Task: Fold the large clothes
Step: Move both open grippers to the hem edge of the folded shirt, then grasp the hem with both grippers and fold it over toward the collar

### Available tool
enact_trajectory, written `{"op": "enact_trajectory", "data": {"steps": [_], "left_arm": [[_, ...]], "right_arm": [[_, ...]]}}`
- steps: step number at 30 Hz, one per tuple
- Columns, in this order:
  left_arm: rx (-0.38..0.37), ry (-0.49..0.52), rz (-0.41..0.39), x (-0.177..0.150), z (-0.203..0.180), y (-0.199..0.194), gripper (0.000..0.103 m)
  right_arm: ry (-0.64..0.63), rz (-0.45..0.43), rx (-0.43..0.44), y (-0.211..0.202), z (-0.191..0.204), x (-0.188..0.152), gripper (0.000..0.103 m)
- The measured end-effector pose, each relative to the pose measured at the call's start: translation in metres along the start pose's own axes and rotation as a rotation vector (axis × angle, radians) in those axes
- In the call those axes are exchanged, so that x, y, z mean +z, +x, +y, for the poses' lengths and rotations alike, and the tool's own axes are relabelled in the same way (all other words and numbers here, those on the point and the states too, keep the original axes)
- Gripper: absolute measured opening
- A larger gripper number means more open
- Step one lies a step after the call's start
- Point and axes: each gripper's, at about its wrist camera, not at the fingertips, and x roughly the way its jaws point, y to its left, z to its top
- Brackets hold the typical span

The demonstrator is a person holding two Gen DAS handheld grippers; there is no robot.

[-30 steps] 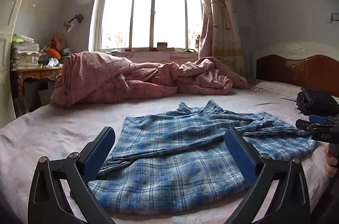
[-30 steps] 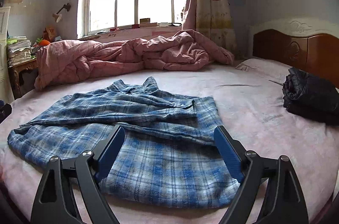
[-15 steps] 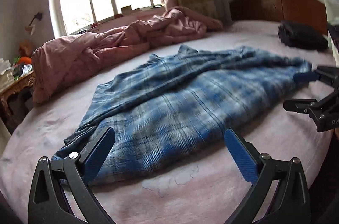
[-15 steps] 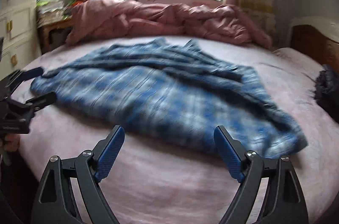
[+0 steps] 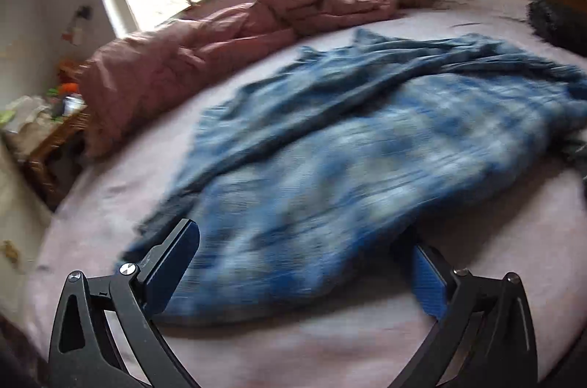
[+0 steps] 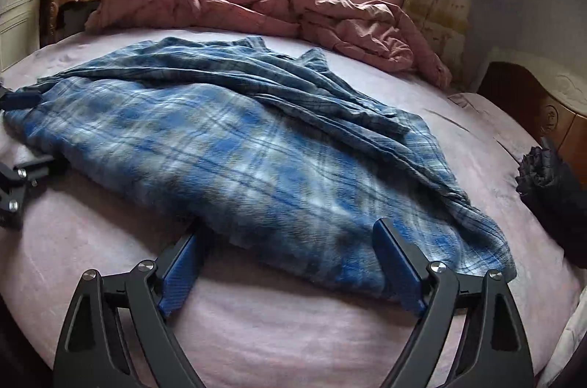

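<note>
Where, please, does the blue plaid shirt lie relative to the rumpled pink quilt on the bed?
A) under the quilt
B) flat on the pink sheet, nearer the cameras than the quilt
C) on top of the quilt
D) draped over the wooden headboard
B: the blue plaid shirt is spread on the pink sheet, while the rumpled pink quilt is heaped behind it by the window, apart from it.

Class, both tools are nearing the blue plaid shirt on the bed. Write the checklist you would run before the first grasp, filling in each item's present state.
1. Left tool jaws wide open: ok.
2. Right tool jaws wide open: ok.
3. Blue plaid flannel shirt near hem between each tool's jaws: ok.
4. Shirt lying flat and smooth: not ok, upper part is bunched.
5. Black padded jacket apart from shirt: ok.
6. Pads touching the cloth: cannot tell.
</note>
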Motion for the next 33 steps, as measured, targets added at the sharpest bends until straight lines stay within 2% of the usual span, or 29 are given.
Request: {"op": "enact_trajectory", "data": {"steps": [2,4,5,6,7,8,10,11,12,13,15,17,19,22,25,28,30,33], "left_arm": [[-0.038,-0.029,0.018,-0.001,0.012,0.005,0.100],[-0.053,-0.071,0.016,-0.002,0.020,0.006,0.092],[-0.036,-0.075,0.012,-0.002,0.021,0.007,0.091],[-0.012,-0.074,-0.001,-0.002,0.022,0.007,0.085],[0.015,-0.072,-0.016,-0.002,0.022,0.006,0.076],[0.045,-0.071,-0.027,-0.002,0.023,0.006,0.071],[0.093,-0.087,-0.024,-0.002,0.028,0.009,0.055],[0.090,-0.109,-0.019,-0.002,0.033,0.011,0.045],[0.081,-0.129,-0.023,-0.004,0.036,0.010,0.022],[0.083,-0.141,-0.029,-0.005,0.039,0.010,0.008],[0.062,-0.167,-0.051,-0.007,0.045,0.004,0.006],[0.018,-0.193,-0.056,-0.003,0.050,-0.005,0.005],[-0.035,-0.267,-0.092,0.005,0.063,-0.024,0.005],[-0.074,-0.313,-0.125,0.011,0.075,-0.055,0.005],[-0.060,-0.271,-0.128,0.011,0.075,-0.081,0.005],[-0.074,-0.229,-0.110,0.006,0.071,-0.096,0.005],[-0.101,-0.224,-0.085,0.002,0.071,-0.097,0.006],[-0.083,-0.223,-0.084,0.009,0.072,-0.087,0.013]], "right_arm": [[0.046,0.018,-0.030,0.004,-0.013,0.000,0.090],[0.108,0.043,0.000,0.008,-0.026,0.000,0.090],[0.127,0.051,0.006,0.010,-0.030,0.001,0.090],[0.137,0.050,-0.009,0.010,-0.035,0.000,0.090],[0.130,0.043,-0.040,0.010,-0.037,0.000,0.090],[0.113,0.031,-0.088,0.009,-0.039,-0.001,0.085],[0.100,0.015,-0.140,0.009,-0.043,-0.003,0.060],[0.109,0.012,-0.161,0.009,-0.046,-0.005,0.031],[0.126,0.012,-0.171,0.009,-0.050,-0.006,0.014],[0.146,0.009,-0.153,0.009,-0.054,-0.007,0.013],[0.195,-0.009,-0.100,0.005,-0.063,-0.009,0.007],[0.236,-0.034,-0.077,-0.003,-0.069,-0.009,0.006],[0.278,-0.060,-0.062,-0.015,-0.076,-0.008,0.006],[0.323,-0.124,-0.029,-0.043,-0.087,0.002,0.005],[0.284,-0.173,-0.030,-0.079,-0.088,0.007,0.005],[0.212,-0.167,-0.033,-0.101,-0.081,0.004,0.005],[0.183,-0.148,-0.022,-0.105,-0.077,0.001,0.006],[0.175,-0.111,-0.027,-0.094,-0.077,0.003,0.006]]}}
